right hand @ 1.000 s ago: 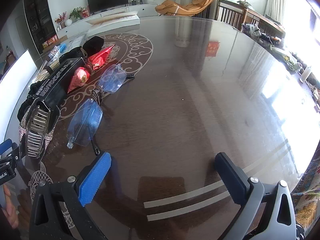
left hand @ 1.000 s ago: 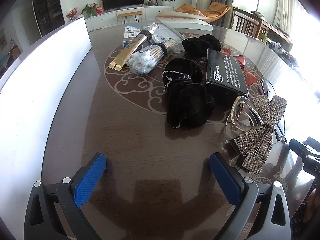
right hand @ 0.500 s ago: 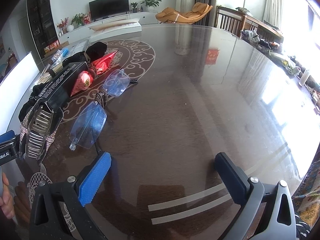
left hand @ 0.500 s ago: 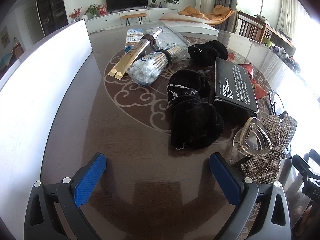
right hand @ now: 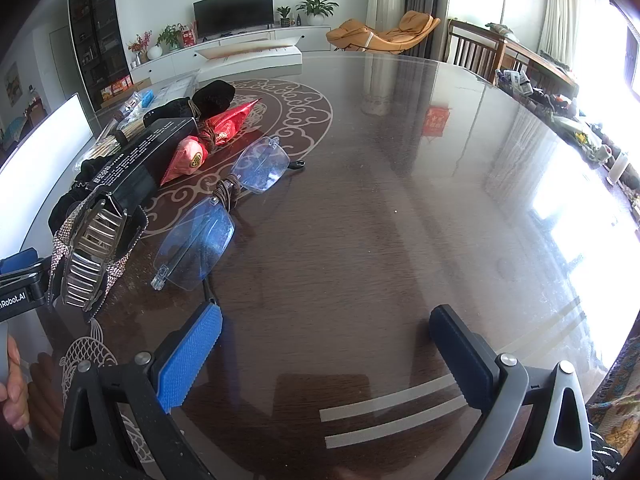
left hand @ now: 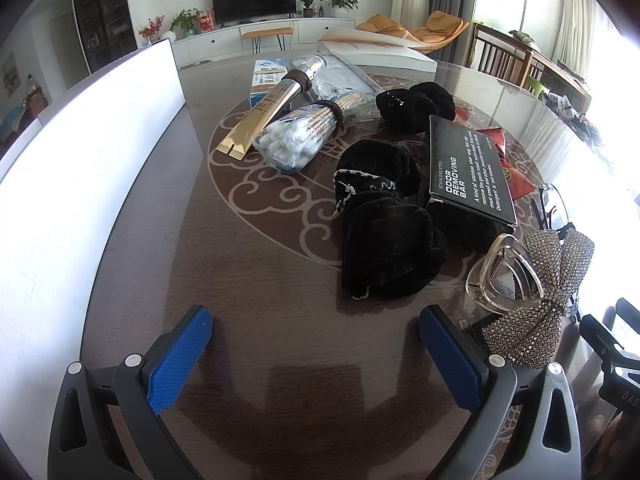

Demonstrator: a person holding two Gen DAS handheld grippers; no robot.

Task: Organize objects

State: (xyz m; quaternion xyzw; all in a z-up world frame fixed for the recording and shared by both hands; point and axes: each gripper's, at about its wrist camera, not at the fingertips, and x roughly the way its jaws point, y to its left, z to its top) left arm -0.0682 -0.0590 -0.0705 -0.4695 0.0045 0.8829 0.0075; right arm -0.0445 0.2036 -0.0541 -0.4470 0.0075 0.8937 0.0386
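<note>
both tools are empty with fingers spread wide: the left gripper (left hand: 316, 354) hovers low over the table (left hand: 248, 280), the right gripper (right hand: 326, 350) over bare glass. taking the black odor-removing-bar box (left hand: 470, 170) as landmark, the near black scrunchie (left hand: 388, 248) lies just in front of it, touching its near corner; the rhinestone bow clip (left hand: 536, 288) sits beside that same end, and the glasses (right hand: 224, 208) lie on its far side. likely the scrunchie is the next pick: straddle its bulk, press down, and close on the plush middle so the clip is not snagged.
</note>
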